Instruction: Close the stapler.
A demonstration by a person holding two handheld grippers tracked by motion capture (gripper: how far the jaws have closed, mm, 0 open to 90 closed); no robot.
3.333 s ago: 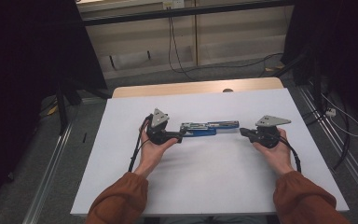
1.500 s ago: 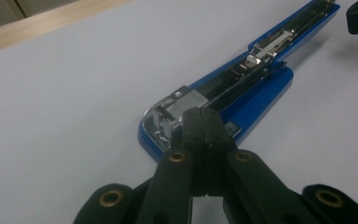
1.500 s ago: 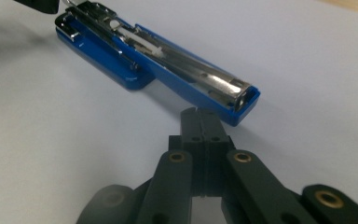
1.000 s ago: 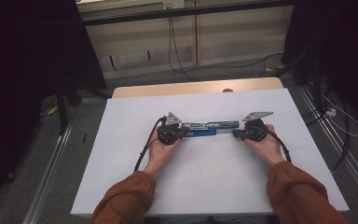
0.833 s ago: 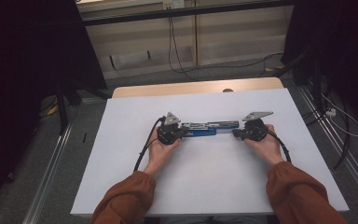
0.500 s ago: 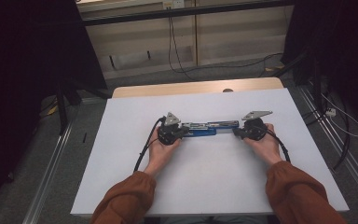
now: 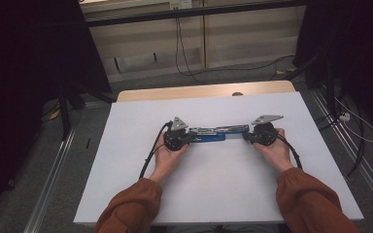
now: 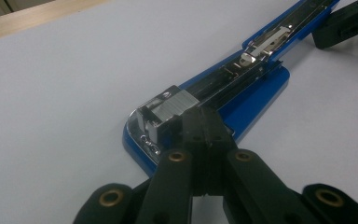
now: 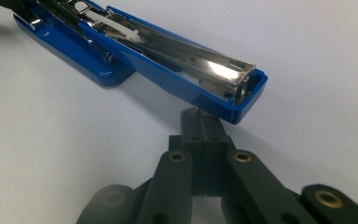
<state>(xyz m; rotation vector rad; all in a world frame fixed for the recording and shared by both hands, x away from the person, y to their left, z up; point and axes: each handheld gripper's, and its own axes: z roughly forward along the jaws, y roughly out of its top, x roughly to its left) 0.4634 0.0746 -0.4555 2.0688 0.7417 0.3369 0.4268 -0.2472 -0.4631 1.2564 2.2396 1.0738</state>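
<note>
A blue stapler [image 7: 217, 134] lies swung open flat on the white table top, its metal staple channel facing up. My left gripper [image 7: 190, 137] is shut, and its joined tips [image 8: 204, 116] touch the metal block at the stapler's [image 8: 249, 88] base end. At the other end my right gripper [image 7: 246, 136] is also shut. Its tips [image 9: 200, 122] rest against the underside of the end of the stapler's [image 9: 168, 60] blue arm. Neither pair of jaws has anything between them. The right gripper's black jaws [image 8: 345, 21] appear far off in the left gripper view.
A white sheet [image 7: 223, 189] covers the table, with a strip of bare wood [image 7: 199, 91] at its far edge. Metal rails [image 7: 53, 170] run along both sides on the floor. Cables [image 7: 148, 155] trail from each gripper over the sheet.
Since the earliest frame both hands have drawn inward until the shut tips meet the stapler's two ends. Over the last second nothing has moved.
</note>
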